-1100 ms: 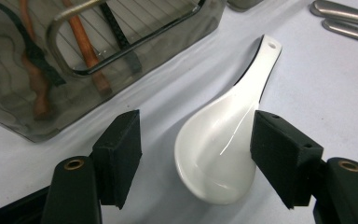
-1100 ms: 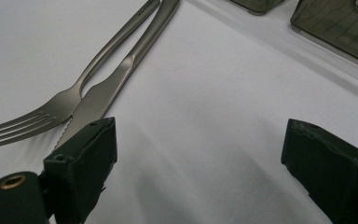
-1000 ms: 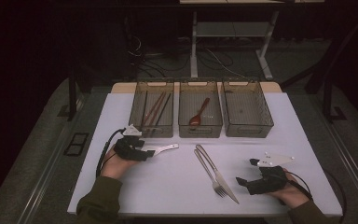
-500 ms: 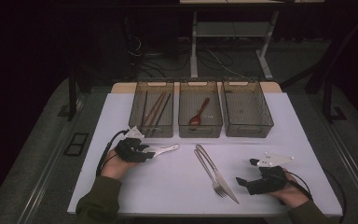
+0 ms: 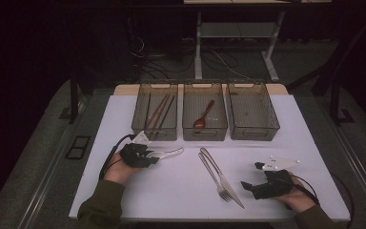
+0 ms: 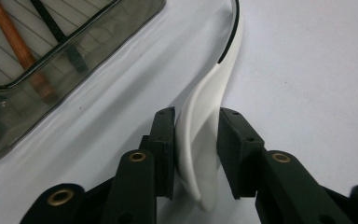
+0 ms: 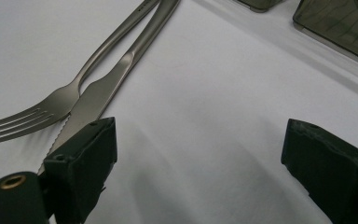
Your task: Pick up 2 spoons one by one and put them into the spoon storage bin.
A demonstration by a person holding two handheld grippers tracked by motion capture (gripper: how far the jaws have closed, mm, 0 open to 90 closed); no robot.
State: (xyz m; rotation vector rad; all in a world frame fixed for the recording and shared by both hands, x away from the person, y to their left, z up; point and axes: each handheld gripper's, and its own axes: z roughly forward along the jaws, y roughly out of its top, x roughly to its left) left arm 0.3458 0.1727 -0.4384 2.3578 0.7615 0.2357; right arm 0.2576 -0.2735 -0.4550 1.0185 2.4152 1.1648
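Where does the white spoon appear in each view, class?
High view: the white spoon is left of centre, in front of the bins, one end in the left gripper.
Left gripper view: the spoon runs up the centre between the jaws, which have just been closing on it.
Right gripper view: the fork and knife lie ahead here instead.
Shared landmark: the chopstick bin.

Taken from the fork (image 5: 214, 172), which lies touching the knife (image 5: 223, 177) at mid-tabletop (image 5: 181, 186), bare room is left on both sides, toward the left tongs (image 5: 158, 154) and the right tongs (image 5: 249, 178). Beyond it, passage is barred by three bins (image 5: 205, 113) set side by side. Nearer the person, the surface is left open.
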